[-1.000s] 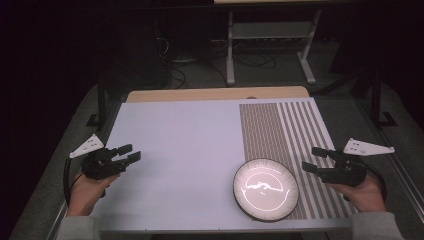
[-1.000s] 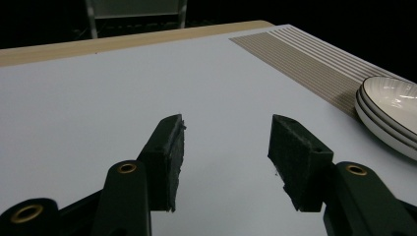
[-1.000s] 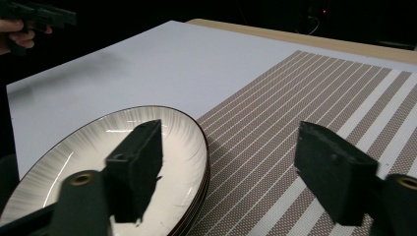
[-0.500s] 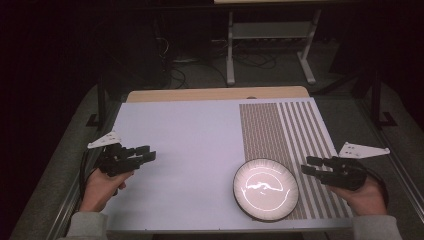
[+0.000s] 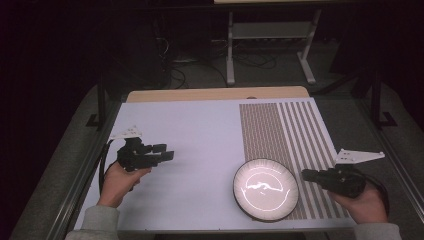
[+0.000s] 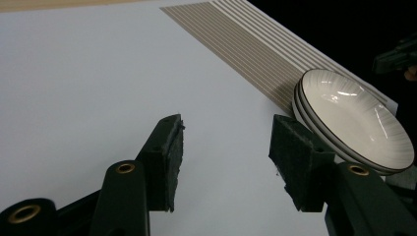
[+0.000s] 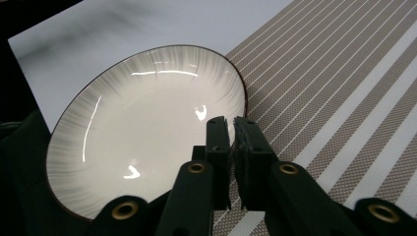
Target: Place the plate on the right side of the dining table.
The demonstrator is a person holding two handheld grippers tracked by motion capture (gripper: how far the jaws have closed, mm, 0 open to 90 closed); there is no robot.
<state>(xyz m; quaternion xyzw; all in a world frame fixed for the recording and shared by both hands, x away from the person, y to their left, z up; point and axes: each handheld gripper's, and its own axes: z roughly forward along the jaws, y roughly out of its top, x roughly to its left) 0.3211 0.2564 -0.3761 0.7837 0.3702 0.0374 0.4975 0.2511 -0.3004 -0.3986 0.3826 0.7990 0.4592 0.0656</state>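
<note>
A white ribbed plate (image 5: 266, 189) with a dark rim lies near the table's front edge, half on the striped mat (image 5: 287, 132). In the left gripper view it looks like a stack of two plates (image 6: 354, 115). My right gripper (image 5: 306, 175) is just right of the plate, pointing at its rim. In the right gripper view the right gripper (image 7: 231, 130) is shut with nothing between its jaws, just over the edge of the plate (image 7: 142, 123). My left gripper (image 5: 165, 152) hovers over the bare white table at the left. Seen from its own camera, the left gripper (image 6: 223, 147) is open and empty.
The white table top (image 5: 200, 125) has a wooden strip along its far edge. The beige striped mat (image 7: 344, 93) covers the right part. Beyond the table, a metal stand (image 5: 270, 35) and cables sit on the dark floor. The other hand's gripper (image 6: 393, 55) shows past the plates.
My left gripper has moved right and farther onto the table. My right gripper has come down and left, closer to the plate's right rim.
</note>
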